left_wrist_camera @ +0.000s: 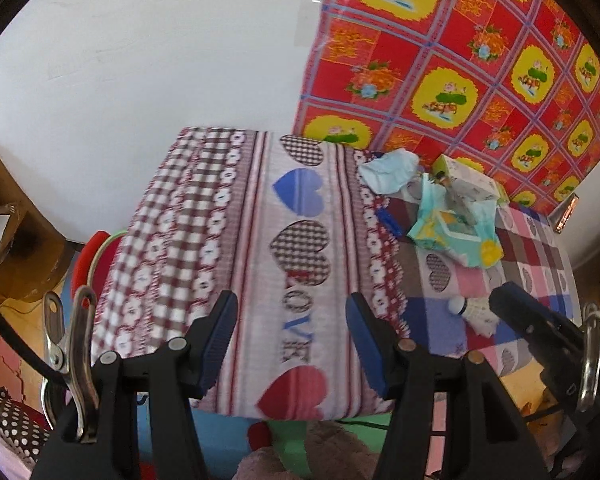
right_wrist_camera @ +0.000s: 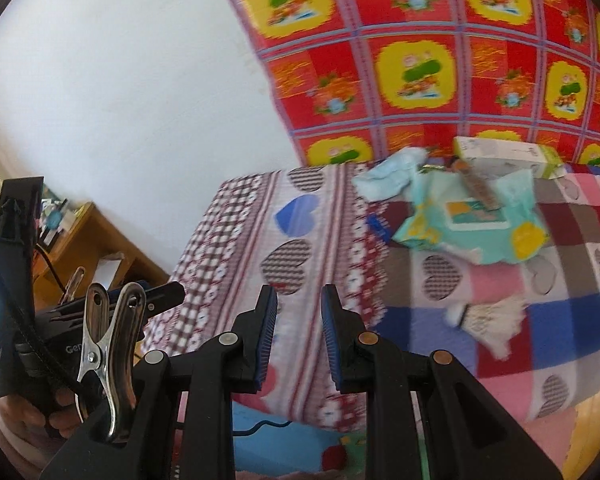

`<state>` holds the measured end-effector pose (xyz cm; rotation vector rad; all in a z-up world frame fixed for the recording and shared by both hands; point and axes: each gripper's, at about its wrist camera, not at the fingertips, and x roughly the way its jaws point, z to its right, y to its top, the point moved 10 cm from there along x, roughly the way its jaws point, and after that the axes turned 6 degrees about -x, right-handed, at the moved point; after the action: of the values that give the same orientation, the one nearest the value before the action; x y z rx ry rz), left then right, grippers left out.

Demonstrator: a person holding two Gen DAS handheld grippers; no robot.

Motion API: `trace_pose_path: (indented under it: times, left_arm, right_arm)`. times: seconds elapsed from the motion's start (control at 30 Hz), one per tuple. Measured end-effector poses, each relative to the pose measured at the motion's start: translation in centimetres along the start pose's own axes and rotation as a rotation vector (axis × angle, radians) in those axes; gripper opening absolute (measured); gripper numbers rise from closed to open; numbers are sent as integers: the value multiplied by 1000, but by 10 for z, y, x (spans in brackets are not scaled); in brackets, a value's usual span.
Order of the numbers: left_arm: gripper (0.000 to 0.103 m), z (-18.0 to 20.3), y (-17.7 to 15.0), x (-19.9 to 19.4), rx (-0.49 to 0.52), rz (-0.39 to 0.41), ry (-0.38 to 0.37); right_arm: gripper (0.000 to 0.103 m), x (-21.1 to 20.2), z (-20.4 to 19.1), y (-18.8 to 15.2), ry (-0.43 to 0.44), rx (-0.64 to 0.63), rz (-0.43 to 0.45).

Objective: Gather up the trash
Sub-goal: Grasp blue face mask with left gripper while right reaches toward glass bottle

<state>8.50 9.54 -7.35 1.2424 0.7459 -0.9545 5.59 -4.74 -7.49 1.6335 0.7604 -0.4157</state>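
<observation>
Table [left_wrist_camera: 260,240] under a heart-print cloth, red patterned sheet [left_wrist_camera: 480,60] hanging behind it. Trash sits at the far right of the tabletop: teal wipes packet [left_wrist_camera: 456,236], crumpled blue tissue [left_wrist_camera: 388,174] just beside it, small box [left_wrist_camera: 466,178] behind, shuttlecock [left_wrist_camera: 474,310] nearer the front edge. Left gripper [left_wrist_camera: 292,344] jaws wide apart, nothing between. Right gripper [right_wrist_camera: 299,330] jaws narrow but gapped, nothing held.

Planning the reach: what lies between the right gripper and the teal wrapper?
Only patterned tablecloth; the shuttlecock sits off to the side of the right gripper and teal wrapper, per right wrist view.
</observation>
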Motion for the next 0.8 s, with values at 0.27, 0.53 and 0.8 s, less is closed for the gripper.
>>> trace_pose_path:
  times: [0.27, 0.53, 0.8]
  left_arm:
    - [60, 53, 28, 24, -13, 12, 5]
    - [60, 96, 63, 54, -14, 25, 23]
    - [60, 123, 81, 90, -33, 7, 57]
  right_arm:
    - [26, 3, 58, 26, 10, -22, -1]
    - [29, 14, 108, 48, 27, -47, -22]
    - [29, 26, 142, 62, 46, -70, -40]
